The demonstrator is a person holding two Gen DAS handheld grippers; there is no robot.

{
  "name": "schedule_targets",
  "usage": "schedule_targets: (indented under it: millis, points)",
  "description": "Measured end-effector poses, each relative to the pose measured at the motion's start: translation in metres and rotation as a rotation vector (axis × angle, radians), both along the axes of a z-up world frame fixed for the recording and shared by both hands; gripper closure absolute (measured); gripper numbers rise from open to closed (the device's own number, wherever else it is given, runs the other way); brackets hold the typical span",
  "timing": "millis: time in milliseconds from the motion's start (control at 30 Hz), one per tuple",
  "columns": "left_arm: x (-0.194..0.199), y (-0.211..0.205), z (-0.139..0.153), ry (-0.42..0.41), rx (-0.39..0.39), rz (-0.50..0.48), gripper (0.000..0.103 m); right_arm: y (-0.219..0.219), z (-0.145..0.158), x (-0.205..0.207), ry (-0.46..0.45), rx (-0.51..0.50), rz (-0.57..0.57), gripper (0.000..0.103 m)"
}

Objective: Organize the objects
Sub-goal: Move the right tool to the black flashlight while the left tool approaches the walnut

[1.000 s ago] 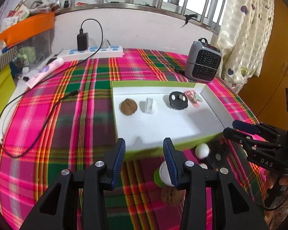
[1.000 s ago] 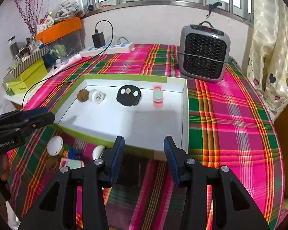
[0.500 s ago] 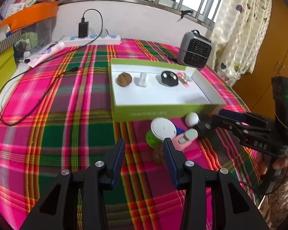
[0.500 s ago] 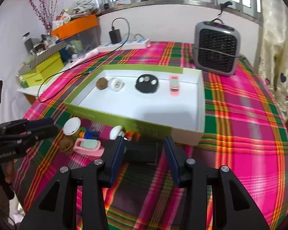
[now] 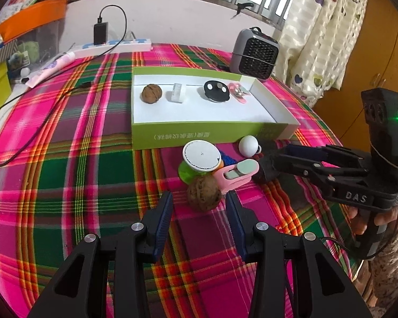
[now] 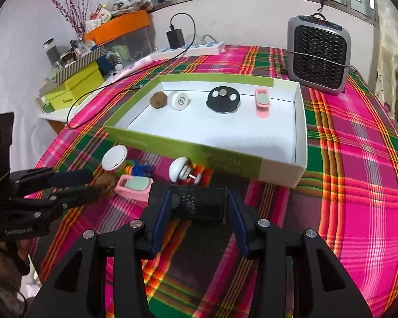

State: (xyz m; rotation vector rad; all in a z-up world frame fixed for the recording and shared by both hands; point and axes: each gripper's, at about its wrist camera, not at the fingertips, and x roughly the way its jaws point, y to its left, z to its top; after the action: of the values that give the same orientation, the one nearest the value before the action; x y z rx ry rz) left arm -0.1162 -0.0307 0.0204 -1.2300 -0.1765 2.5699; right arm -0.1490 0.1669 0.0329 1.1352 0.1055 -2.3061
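Note:
A green box [image 5: 209, 135] with a white inside holds a walnut [image 5: 151, 93], a white roll [image 5: 177, 96], a black disc [image 5: 216, 91] and a pink clip [image 5: 237, 90]. In front of it lie a second walnut [image 5: 204, 193], a pink clip [image 5: 236, 173], a white-lidded green jar [image 5: 200, 156] and a white ball [image 5: 248, 145]. My left gripper [image 5: 199, 212] is open with the walnut just ahead of its fingertips. My right gripper [image 6: 199, 206] is open around a black perforated block [image 6: 199, 205]; whether the pads touch it I cannot tell.
A grey fan heater [image 6: 318, 53] stands at the back right of the plaid table [image 5: 66, 172]. A power strip [image 5: 114, 46] with a charger and a trailing black cable [image 5: 39, 124] lies at the back left, with yellow boxes [image 6: 74, 87] beyond it.
Both grippers have drawn back and down from the box. The left now faces the walnut at close range; the right now has the black block between its fingers.

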Motion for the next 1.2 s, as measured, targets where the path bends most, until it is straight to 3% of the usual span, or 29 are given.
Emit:
schedule_targets:
  millis: [433, 567, 700, 800, 1200]
  points:
    - [-0.002, -0.001, -0.005, -0.012, -0.004, 0.008, 0.064, -0.007, -0.003, 0.028, -0.027, 0.016, 0.093, 0.059]
    - [-0.004, -0.001, -0.006, -0.017, -0.005, 0.01, 0.064, -0.007, 0.003, 0.033, 0.031, 0.051, 0.088, 0.059]
    - [-0.005, 0.001, -0.007, -0.021, -0.005, 0.002, 0.063, -0.009, 0.003, 0.029, 0.044, 0.062, 0.09, 0.058]
    - [-0.007, 0.003, -0.008, -0.017, -0.008, -0.005, 0.06, -0.013, 0.0, 0.023, 0.049, 0.073, 0.096, 0.05]
    - [-0.013, 0.006, -0.007, -0.012, -0.026, -0.006, 0.06, -0.027, -0.014, 0.011, 0.023, 0.122, 0.126, 0.049]
